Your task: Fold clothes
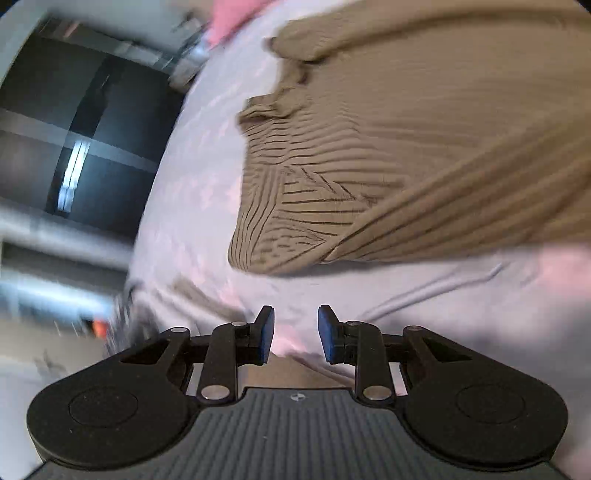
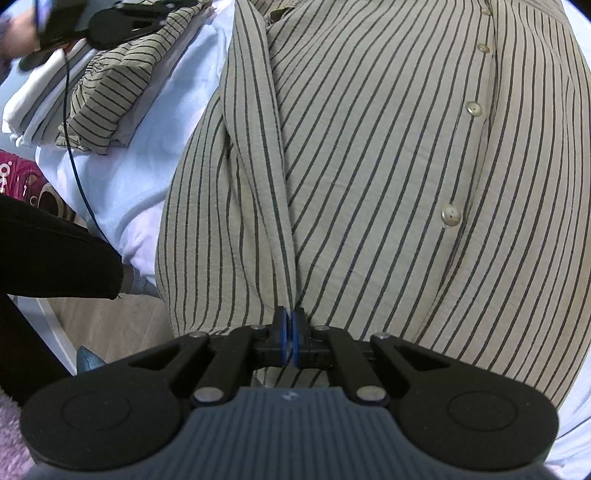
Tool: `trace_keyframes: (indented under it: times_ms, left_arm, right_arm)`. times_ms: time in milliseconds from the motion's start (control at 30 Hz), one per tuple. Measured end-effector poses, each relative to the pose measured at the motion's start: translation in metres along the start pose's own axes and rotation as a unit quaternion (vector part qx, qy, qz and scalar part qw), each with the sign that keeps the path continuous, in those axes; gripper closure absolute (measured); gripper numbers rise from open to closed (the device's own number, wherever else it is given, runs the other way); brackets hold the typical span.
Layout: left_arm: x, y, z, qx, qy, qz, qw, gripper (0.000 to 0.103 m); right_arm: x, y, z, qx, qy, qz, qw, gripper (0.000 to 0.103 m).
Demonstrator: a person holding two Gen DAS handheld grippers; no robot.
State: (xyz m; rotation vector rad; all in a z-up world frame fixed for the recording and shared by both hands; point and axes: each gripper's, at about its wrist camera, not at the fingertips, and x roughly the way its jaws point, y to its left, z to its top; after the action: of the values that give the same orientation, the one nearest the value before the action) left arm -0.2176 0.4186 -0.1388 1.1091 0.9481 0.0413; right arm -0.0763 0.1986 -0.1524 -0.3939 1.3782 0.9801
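Observation:
A beige shirt with thin dark stripes [image 2: 388,177] lies spread on a pale bed sheet [image 2: 122,177], its row of buttons [image 2: 450,215] running up the right side. My right gripper [image 2: 289,325] is shut on a raised fold of this shirt at its near edge. In the left wrist view the same striped shirt [image 1: 424,147] appears blurred, bunched on the sheet [image 1: 192,192]. My left gripper [image 1: 295,330] is open just short of the cloth, nothing between its blue pads. The left gripper [image 2: 122,18] also shows at the top left of the right wrist view, above a crumpled sleeve [image 2: 114,85].
A folded white striped cloth [image 2: 40,107] lies at the far left of the bed. A person's dark sleeve [image 2: 55,254] reaches in from the left. A thin cable [image 2: 79,177] hangs over the sheet. Wooden floor [image 2: 122,325] shows beyond the bed edge. Dark furniture [image 1: 92,147] stands left.

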Motion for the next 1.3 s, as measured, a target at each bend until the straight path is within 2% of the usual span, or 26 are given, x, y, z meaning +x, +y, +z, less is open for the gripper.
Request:
trace_keyframes:
  times_ms: [100,200,267,433,500,533,667,833,867,1000,1200,1300]
  left_arm:
    - [0.03,0.0,-0.002,0.084,0.003,0.021,0.9963,0.078]
    - [0.06,0.002,-0.006,0.151,0.008,0.04,0.9877,0.076]
    - [0.078,0.003,-0.008,0.185,0.007,0.041,0.9819,0.074]
    - [0.113,-0.001,-0.016,0.274,-0.027,0.063,0.9592,0.072]
    - [0.124,-0.003,-0.021,0.302,-0.038,0.064,0.9505,0.063]
    - [0.128,-0.004,-0.023,0.316,-0.043,0.063,0.9456,0.061]
    - [0.143,-0.007,-0.031,0.367,-0.066,0.066,0.9254,0.061]
    - [0.161,-0.003,-0.026,0.372,-0.072,0.076,0.9223,0.062]
    - [0.164,-0.002,-0.025,0.374,-0.07,0.079,0.9213,0.065]
    - [0.173,0.003,-0.016,0.373,-0.052,0.069,0.9238,0.098]
    - [0.163,0.011,-0.007,0.366,-0.063,0.073,0.9257,0.102]
    - [0.154,0.019,-0.003,0.382,-0.066,0.073,0.919,0.102]
  right_arm:
    - [0.001,-0.002,0.001,0.004,0.005,0.007,1.0,0.099]
    - [0.004,-0.003,0.003,0.005,0.011,0.013,1.0,0.099]
    - [0.006,-0.004,0.004,0.005,0.015,0.017,1.0,0.099]
    - [0.01,-0.009,0.007,0.013,0.027,0.026,0.999,0.099]
    - [0.011,-0.011,0.008,0.018,0.03,0.031,0.999,0.099]
    - [0.011,-0.012,0.008,0.02,0.031,0.033,0.999,0.099]
    - [0.012,-0.013,0.01,0.02,0.035,0.037,0.998,0.099]
    - [0.013,-0.014,0.011,0.024,0.038,0.044,0.998,0.099]
    - [0.012,-0.014,0.01,0.024,0.038,0.045,0.998,0.099]
    - [0.009,-0.014,0.009,0.027,0.036,0.052,0.998,0.099]
    - [0.004,-0.015,0.007,0.03,0.034,0.063,0.997,0.099]
    - [0.001,-0.014,0.006,0.032,0.032,0.07,0.997,0.099]
